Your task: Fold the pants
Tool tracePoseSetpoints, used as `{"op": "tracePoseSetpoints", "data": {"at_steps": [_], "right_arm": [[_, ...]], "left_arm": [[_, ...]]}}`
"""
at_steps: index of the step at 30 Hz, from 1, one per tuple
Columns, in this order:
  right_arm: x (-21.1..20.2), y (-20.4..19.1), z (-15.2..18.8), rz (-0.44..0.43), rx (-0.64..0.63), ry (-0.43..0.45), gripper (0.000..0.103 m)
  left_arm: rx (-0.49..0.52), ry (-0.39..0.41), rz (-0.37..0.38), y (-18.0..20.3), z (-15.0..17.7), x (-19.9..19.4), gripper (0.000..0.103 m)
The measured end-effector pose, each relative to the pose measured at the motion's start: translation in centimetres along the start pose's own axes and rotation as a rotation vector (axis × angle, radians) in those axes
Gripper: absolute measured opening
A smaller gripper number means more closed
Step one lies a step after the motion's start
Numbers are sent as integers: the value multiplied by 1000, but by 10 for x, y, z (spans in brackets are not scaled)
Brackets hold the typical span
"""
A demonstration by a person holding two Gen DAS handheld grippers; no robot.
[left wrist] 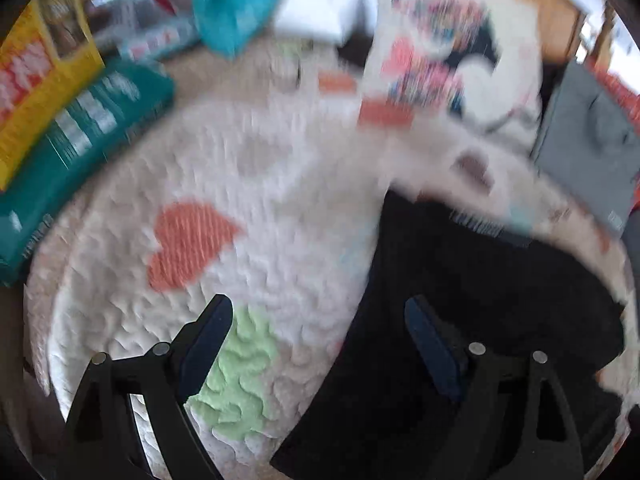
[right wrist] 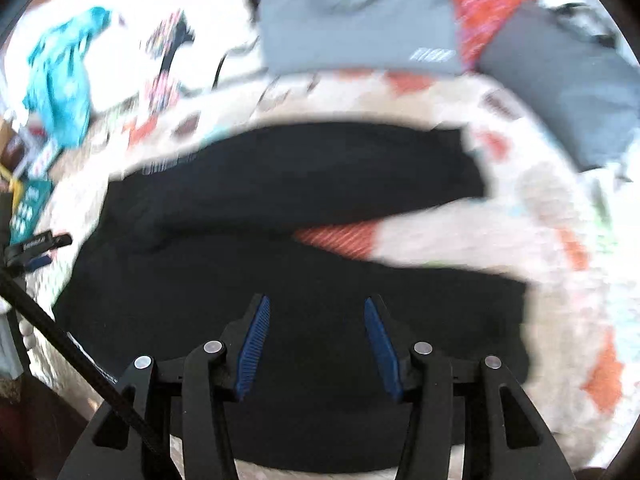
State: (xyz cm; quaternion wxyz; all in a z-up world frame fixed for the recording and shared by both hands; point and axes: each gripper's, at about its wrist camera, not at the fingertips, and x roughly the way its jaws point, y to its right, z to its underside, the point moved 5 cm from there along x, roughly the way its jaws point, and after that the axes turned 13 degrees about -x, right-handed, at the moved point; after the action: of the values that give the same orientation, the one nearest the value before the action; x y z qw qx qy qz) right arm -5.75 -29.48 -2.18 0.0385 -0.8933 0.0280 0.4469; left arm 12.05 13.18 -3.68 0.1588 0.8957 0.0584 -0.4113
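Observation:
The black pants (right wrist: 280, 184) lie spread on a white quilt (right wrist: 480, 232) patterned with hearts. Their two legs run to the right in a V, and a red patch of quilt shows between them. My right gripper (right wrist: 315, 299) hovers over the nearer leg, open, with nothing between its blue pads. In the left wrist view the pants (left wrist: 460, 280) fill the lower right. My left gripper (left wrist: 318, 302) stands wide open above the pants' left edge and the quilt (left wrist: 260, 160), gripping nothing. Both views are blurred by motion.
A folded grey garment (right wrist: 356, 16) and a darker grey one (right wrist: 568, 92) lie beyond the pants. A teal cloth (right wrist: 60, 80) lies at the far left. A yellow box (left wrist: 36, 80), a teal package (left wrist: 80, 140) and a patterned white cloth (left wrist: 440, 60) border the quilt.

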Motion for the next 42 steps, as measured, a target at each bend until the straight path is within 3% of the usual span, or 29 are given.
{"op": "tracePoseSetpoints", "data": {"at_steps": [1,3,5,7,9,12,14,15,17,19,21,27,30,35,42], "right_arm": [[-19,3,-3,27,-6,56,55],[-58,8,-12,113,-23,174,69],[-94,10,-26,201,-40,297,97],[-113,9,-39,217,-61,370,103],[-116,6,-56,126,-84,382,103],[-82,18,-71,-108,-64,233,103],[-66,26,-77,-140,-39,202,96],[-57,29,-81,-116,-61,187,94],[-39,32,-88,-70,-105,149,72],[-8,38,-100,-38,-137,58,57],[17,43,-103,-51,-144,-17,52],[93,70,-129,-107,-150,-100,51],[128,85,-146,-161,-138,-128,51],[170,84,-160,-243,-187,-165,51],[198,71,-167,-270,-270,-183,52]], "left_arm": [[1,46,22,3,-2,-14,88],[30,148,40,13,-5,-48,88],[43,177,79,26,-15,-71,88],[66,212,161,45,-24,-102,88],[117,273,187,59,-30,-124,91],[201,325,240,87,-34,-143,98],[242,331,271,101,-37,-140,101],[282,325,284,112,-39,-132,102],[338,294,270,127,-41,-111,102],[391,228,255,143,-39,-80,102],[431,157,257,158,-33,-46,102],[526,-31,273,208,-14,54,101],[593,-71,247,231,-8,95,102],[632,-149,264,243,-5,132,101],[736,-231,257,242,7,168,101]]}}
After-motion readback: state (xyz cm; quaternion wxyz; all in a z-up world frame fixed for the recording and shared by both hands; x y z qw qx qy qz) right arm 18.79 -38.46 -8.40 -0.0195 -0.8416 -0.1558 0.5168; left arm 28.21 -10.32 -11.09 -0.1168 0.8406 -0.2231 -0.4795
